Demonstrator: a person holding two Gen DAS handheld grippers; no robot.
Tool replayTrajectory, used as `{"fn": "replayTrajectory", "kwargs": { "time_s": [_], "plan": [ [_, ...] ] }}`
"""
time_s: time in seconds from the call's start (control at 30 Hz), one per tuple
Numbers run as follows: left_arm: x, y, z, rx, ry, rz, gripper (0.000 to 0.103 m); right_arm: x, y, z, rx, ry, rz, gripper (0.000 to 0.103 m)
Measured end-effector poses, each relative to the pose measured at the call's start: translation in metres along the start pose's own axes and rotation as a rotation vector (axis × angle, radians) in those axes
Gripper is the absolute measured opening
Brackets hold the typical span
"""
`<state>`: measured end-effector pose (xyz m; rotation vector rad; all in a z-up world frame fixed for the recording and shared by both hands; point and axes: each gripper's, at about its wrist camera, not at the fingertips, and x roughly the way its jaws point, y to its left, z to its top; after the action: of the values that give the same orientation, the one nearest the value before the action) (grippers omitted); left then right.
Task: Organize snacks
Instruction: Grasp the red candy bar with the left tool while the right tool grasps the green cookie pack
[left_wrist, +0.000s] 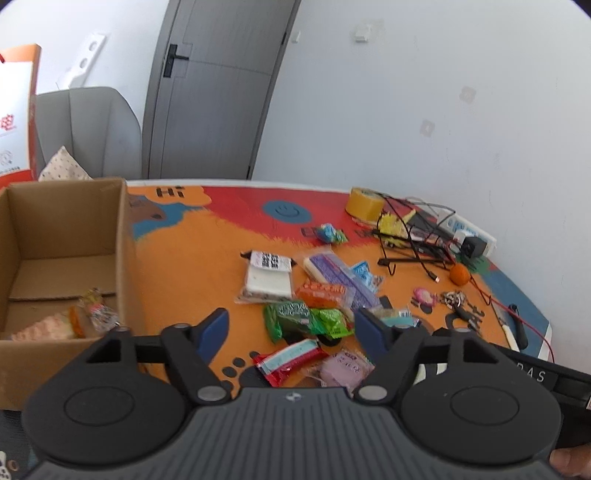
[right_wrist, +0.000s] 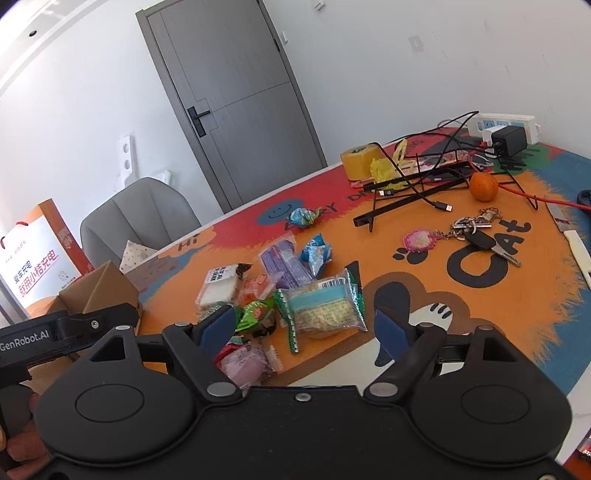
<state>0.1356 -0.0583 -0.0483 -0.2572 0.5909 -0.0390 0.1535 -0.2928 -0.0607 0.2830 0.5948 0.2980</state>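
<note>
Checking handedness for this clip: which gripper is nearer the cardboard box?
Left. The left gripper hovers open just right of the box; the right gripper is open farther right, over the snack pile.

Both views bright, evenly lit by soft daylight; source not seen, possibly window off frame. White wall (left_wrist: 406, 110) near overexposed, detail washed out. Shadows faint and soft under snack pile (left_wrist: 314, 306) on table mat (right_wrist: 480, 314). Strong fisheye bending noted: door (right_wrist: 240, 92) and table edge curved, dark vignette at corners. Mild softness throughout; small print on wrappers unreadable. Cardboard box (left_wrist: 62, 258) interior dimmer.
</note>
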Motion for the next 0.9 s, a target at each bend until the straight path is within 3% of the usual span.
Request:
{"fn": "replayTrajectory", "kwargs": {
  "time_s": [0.27, 0.77, 0.9],
  "plan": [
    [0.035, 0.002, -0.010, -0.006, 0.073, 0.005, 0.057, 0.020, -0.006, -0.004, -0.012, 0.038, -0.015, 0.082],
    [0.076, 0.001, -0.025, 0.040, 0.150, 0.038, 0.056, 0.050, -0.007, -0.005, -0.033, 0.076, -0.020, 0.086],
    [0.075, 0.002, -0.025, 0.058, 0.151, 0.070, 0.038, 0.061, -0.002, -0.004, -0.051, 0.081, -0.018, 0.088]
  ]
}}
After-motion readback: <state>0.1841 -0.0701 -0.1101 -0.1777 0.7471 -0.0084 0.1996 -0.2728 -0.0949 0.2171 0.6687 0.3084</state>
